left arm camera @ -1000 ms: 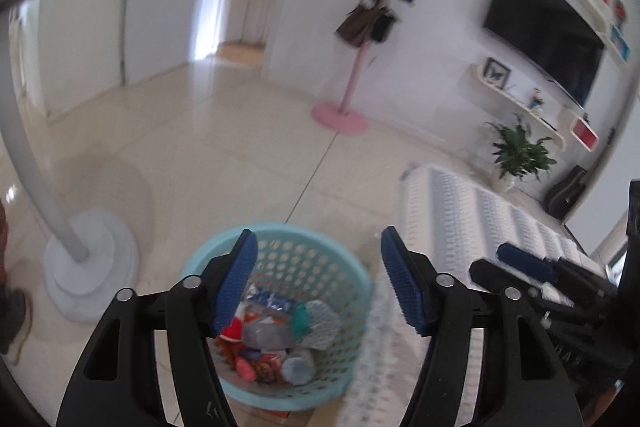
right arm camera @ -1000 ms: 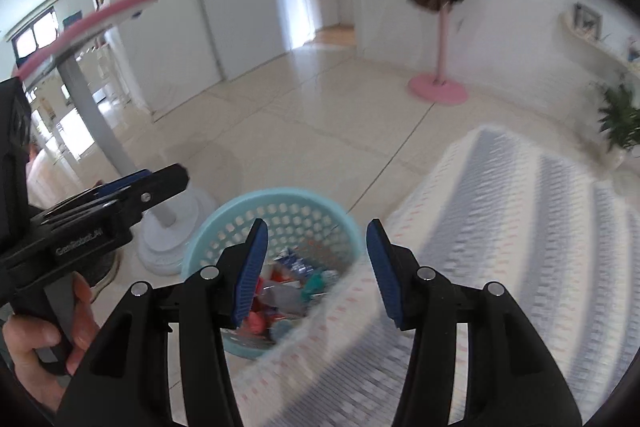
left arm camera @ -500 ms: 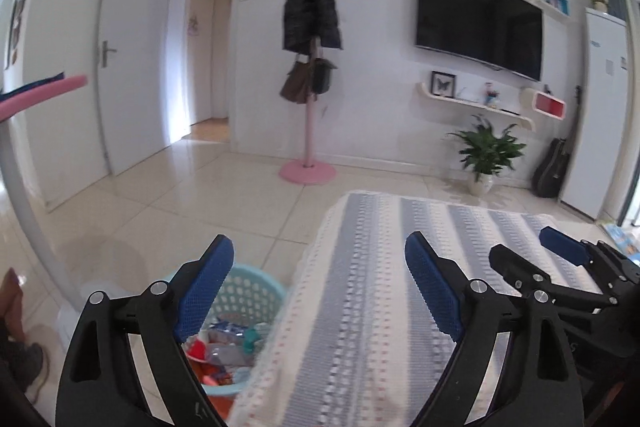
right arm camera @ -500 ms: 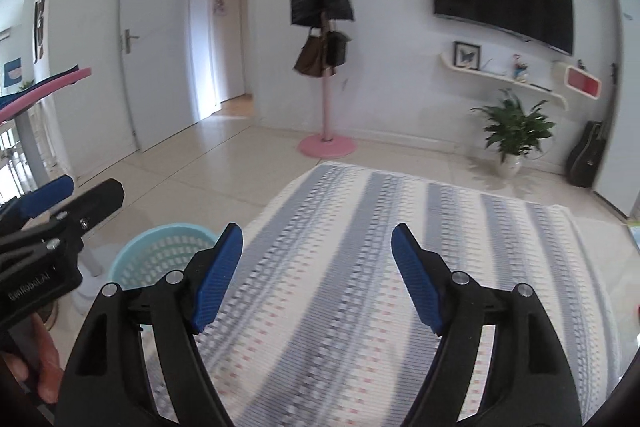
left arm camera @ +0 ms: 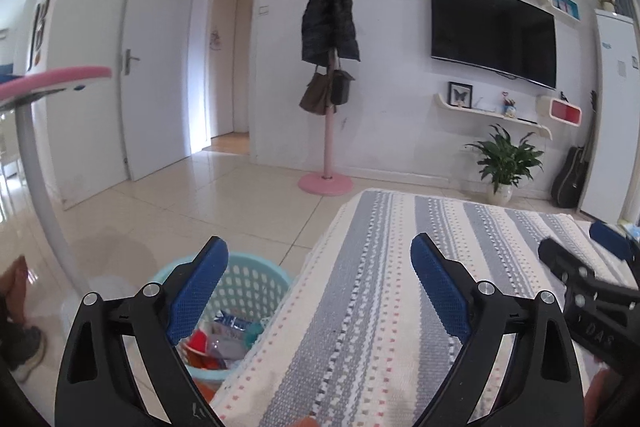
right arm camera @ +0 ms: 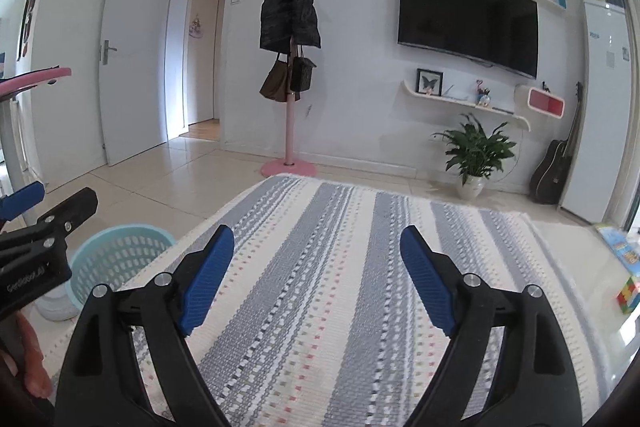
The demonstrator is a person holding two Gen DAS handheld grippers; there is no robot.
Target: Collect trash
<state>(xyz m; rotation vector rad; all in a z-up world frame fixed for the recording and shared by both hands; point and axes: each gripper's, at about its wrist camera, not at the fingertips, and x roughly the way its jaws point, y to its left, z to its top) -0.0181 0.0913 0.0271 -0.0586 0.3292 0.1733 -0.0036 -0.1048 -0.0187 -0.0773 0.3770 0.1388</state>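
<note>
A light-blue plastic basket (left arm camera: 256, 275) stands on the floor beside a striped cloth surface (left arm camera: 380, 307); crumpled wrappers and bottles (left arm camera: 224, 339) lie inside it. In the right wrist view the basket (right arm camera: 116, 255) shows at lower left. My left gripper (left arm camera: 320, 291) hovers over the cloth's left edge, its jaws still opening with nothing between them. My right gripper (right arm camera: 316, 279) hangs over the middle of the cloth (right arm camera: 340, 267), jaws also opening and empty. Each gripper appears at the edge of the other's view.
A pink coat stand (left arm camera: 328, 147) with a dark coat rises at the far wall, below a wall TV (left arm camera: 492, 31). A potted plant (left arm camera: 504, 163) and a guitar (left arm camera: 572, 171) stand at the right. A grey lamp pole (left arm camera: 40, 179) rises at left. Coloured boxes (right arm camera: 624, 267) lie right of the cloth.
Both grippers have swung from above the basket to over the striped cloth and tipped up toward the room. Their jaws have spread wider. The basket now sits at lower left.
</note>
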